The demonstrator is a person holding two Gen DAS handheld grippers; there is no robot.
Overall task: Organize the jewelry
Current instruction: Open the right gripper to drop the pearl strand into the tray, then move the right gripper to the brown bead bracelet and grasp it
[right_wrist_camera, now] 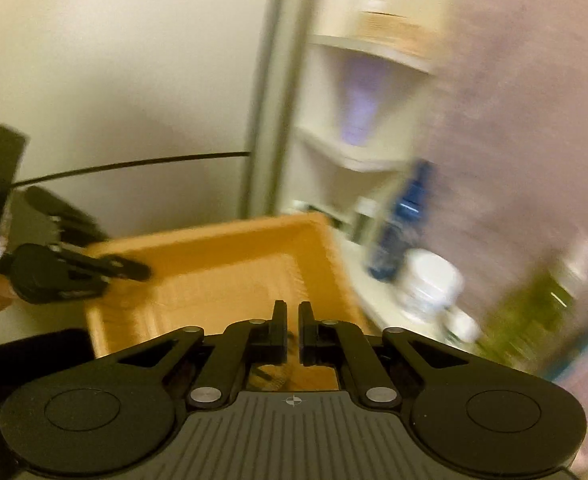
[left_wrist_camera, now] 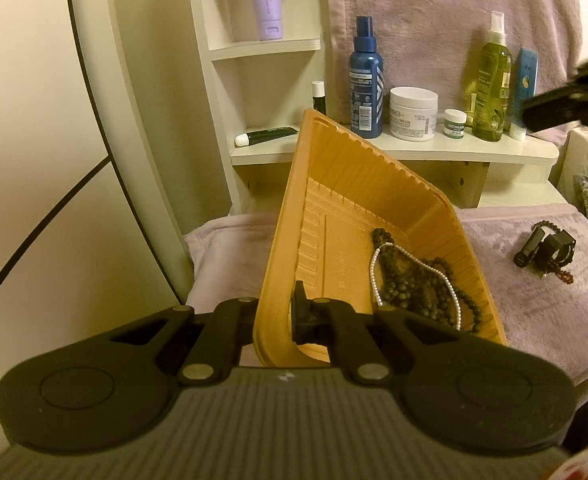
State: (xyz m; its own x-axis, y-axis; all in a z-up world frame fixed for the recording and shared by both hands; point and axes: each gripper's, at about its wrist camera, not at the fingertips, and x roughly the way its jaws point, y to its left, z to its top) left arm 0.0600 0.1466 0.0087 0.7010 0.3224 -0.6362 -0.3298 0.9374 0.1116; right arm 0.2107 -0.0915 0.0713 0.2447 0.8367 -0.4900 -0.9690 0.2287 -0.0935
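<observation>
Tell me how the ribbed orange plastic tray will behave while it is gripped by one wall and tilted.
The ribbed orange plastic tray looks thin, probably light and flexing at the left gripper. The dark bead strands and white pearl strand sit bunched low, likely sliding further.

Home bedroom: toiletry bottles [left_wrist_camera: 366, 80] on shelf [left_wrist_camera: 394, 148]
</observation>
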